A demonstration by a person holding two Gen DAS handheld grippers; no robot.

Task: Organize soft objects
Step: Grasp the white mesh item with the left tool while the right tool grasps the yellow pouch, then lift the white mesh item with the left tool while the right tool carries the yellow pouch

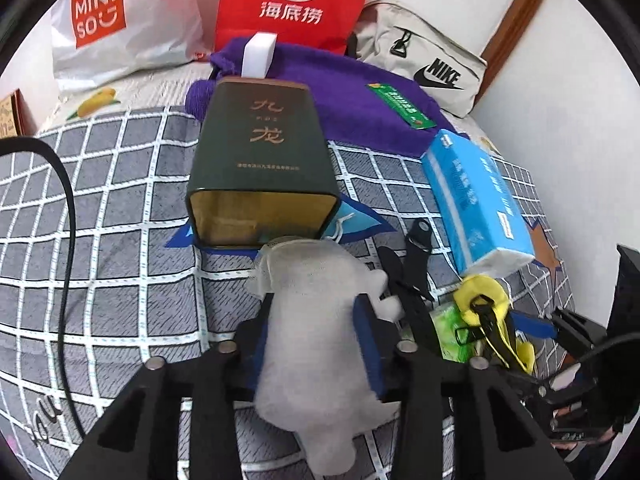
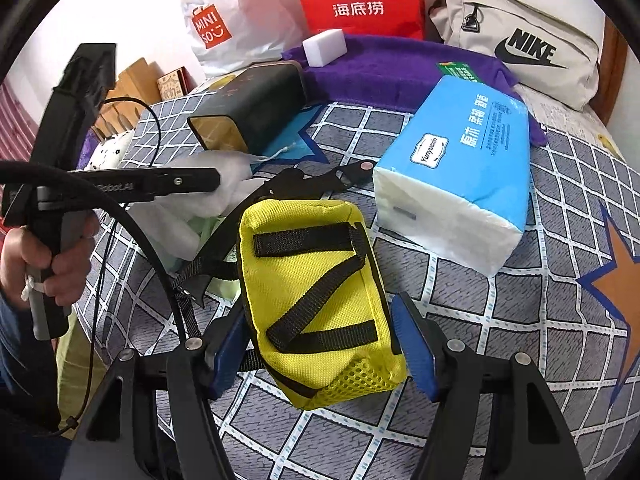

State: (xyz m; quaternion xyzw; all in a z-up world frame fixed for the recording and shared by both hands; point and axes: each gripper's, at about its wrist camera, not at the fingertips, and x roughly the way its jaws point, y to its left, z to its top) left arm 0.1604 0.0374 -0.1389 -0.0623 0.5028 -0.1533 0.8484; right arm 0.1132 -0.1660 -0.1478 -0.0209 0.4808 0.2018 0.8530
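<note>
My left gripper [image 1: 314, 312] is shut on a white fluffy wad [image 1: 312, 320], with the blue pads pressing its sides just in front of the open mouth of a dark green tin [image 1: 260, 148] lying on its side. In the right wrist view the same wad [image 2: 228, 172] shows beside the left gripper [image 2: 188, 182], which a hand holds. My right gripper [image 2: 320, 344] is shut on a yellow pouch [image 2: 316, 300] with black straps, both blue pads against its sides. The pouch [image 1: 480, 292] also shows at the lower right of the left wrist view.
A grey checked sheet [image 2: 500, 320] covers the bed. On it lie a blue tissue pack [image 2: 460, 168], a purple towel [image 2: 400, 68] with a white block [image 2: 324, 46], and a green packet [image 1: 452, 328]. A red bag [image 1: 296, 0], a white bag [image 1: 120, 28] and a beige bag [image 1: 424, 56] line the back.
</note>
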